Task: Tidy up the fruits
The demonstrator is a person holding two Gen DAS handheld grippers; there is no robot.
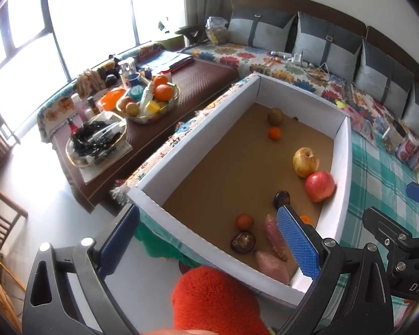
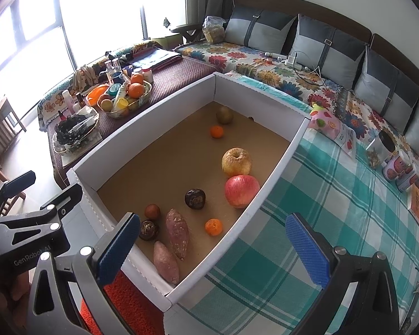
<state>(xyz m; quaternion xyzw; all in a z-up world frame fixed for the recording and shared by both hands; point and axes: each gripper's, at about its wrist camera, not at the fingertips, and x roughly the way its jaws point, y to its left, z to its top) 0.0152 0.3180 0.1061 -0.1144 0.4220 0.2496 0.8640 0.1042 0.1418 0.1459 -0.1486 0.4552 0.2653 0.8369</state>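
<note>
**Cardboard box holds the fruit; both your grippers hang empty**

Brown cardboard lines the floor of the white-walled open box, and that is where your fruit lies. Along the right wall, the round red apple touches the yellow-gold apple just behind it. Farther back sit a small orange mandarin and, near it, a brownish-green kiwi-like fruit. Toward the near end you have a dark purple mangosteen in the middle, a second small mandarin by the right wall, and a reddish-brown round fruit just beside a second dark mangosteen. Two pinkish sweet potatoes lie close together there: the longer one and the nearer one.

Your left gripper hovers over the box's near corner, its blue-padded fingers spread wide with nothing between them. Your right gripper hangs over the near right wall, fingers likewise spread and empty.

The box rests on a teal-and-white checked blanket. Across the room, a low brown bench carries a glass bowl of oranges and other items. An orange fuzzy cloth shows just below your left gripper.
</note>
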